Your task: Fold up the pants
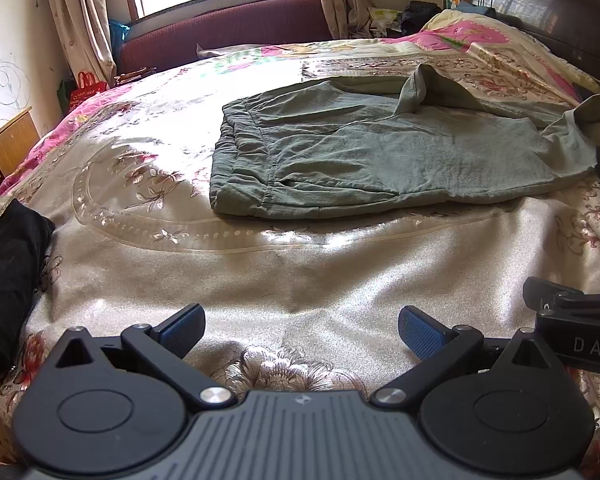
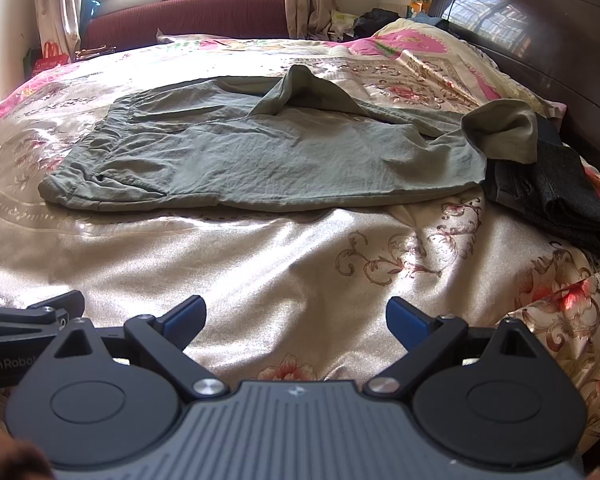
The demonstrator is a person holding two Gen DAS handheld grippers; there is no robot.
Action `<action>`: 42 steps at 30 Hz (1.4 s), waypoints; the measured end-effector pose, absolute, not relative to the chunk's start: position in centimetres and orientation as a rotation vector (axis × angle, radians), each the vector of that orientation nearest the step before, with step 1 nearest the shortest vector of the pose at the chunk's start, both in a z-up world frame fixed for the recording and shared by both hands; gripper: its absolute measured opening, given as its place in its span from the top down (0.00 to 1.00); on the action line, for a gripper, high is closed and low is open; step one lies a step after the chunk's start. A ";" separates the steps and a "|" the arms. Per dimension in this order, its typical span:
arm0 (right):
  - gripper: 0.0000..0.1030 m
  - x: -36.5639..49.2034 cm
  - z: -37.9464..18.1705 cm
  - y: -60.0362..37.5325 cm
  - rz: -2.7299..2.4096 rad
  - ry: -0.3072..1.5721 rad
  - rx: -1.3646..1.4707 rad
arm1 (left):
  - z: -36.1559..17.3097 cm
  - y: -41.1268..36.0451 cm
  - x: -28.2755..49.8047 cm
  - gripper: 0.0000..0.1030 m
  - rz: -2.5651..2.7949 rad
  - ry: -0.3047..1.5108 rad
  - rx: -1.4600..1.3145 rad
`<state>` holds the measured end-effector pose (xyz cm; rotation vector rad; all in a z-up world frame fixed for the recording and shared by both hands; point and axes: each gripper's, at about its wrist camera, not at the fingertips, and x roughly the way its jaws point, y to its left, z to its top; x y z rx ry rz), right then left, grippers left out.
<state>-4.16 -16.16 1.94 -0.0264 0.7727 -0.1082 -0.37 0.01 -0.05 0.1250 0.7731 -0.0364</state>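
Observation:
Grey-green pants [image 1: 380,156] lie spread on the floral bedspread [image 1: 284,280], waistband to the left, legs running right, one leg end bunched up at the right. They also show in the right wrist view [image 2: 268,156]. My left gripper [image 1: 302,330] is open and empty, low over the bedspread, well short of the pants. My right gripper [image 2: 296,322] is open and empty, also near the bed's front edge, apart from the pants. Each gripper's body shows at the edge of the other's view.
A black folded garment [image 1: 8,276] lies at the bed's front left. Dark clothing [image 2: 552,196] lies right of the pants. A dark headboard [image 2: 540,32] stands at the right, a maroon sofa [image 1: 228,36] and window behind the bed, a wooden cabinet [image 1: 4,148] at the left.

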 end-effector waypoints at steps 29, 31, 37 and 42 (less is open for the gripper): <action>0.06 -3.9 1.6 -16.1 -0.103 0.801 -0.039 | -0.5 0.0 -0.3 0.00 -0.037 0.794 0.137; 0.06 -3.9 1.5 -16.1 -0.103 0.803 -0.039 | -0.5 0.0 -0.2 0.00 -0.036 0.796 0.138; 0.06 -3.9 1.5 -16.0 -0.105 0.808 -0.046 | -0.6 0.0 -0.2 0.00 -0.035 0.802 0.139; 0.07 -3.6 1.6 -15.7 -0.104 0.805 -0.052 | -0.6 0.2 -0.1 0.00 -0.029 0.802 0.126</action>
